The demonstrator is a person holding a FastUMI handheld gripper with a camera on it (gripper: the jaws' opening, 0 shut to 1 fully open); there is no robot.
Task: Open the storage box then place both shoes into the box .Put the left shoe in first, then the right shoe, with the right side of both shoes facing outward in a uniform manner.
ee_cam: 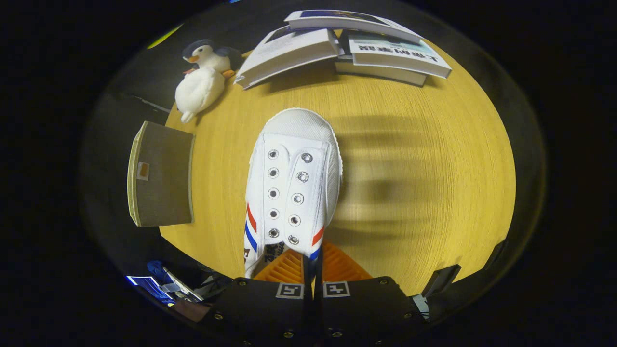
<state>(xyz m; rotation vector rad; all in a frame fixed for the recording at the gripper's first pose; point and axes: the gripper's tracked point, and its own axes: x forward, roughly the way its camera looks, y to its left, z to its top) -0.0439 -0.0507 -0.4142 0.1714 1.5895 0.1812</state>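
Note:
A white canvas shoe [293, 183] with red and blue side stripes and metal eyelets hangs above the round wooden table [409, 159], toe pointing away from me. My gripper [312, 262] is shut on the shoe's right side wall near the heel opening, both fingers pressed together on the thin canvas. The shoe casts a blurred shadow on the table to its right. A grey fabric storage box [161, 173] with a pale rim stands off the table's left edge, beyond and left of the fingers; I cannot tell whether its lid is open.
A plush penguin [202, 77] lies at the table's far left. Several books [347, 46] are stacked at the far edge. Clutter [164, 286] sits low near my left finger.

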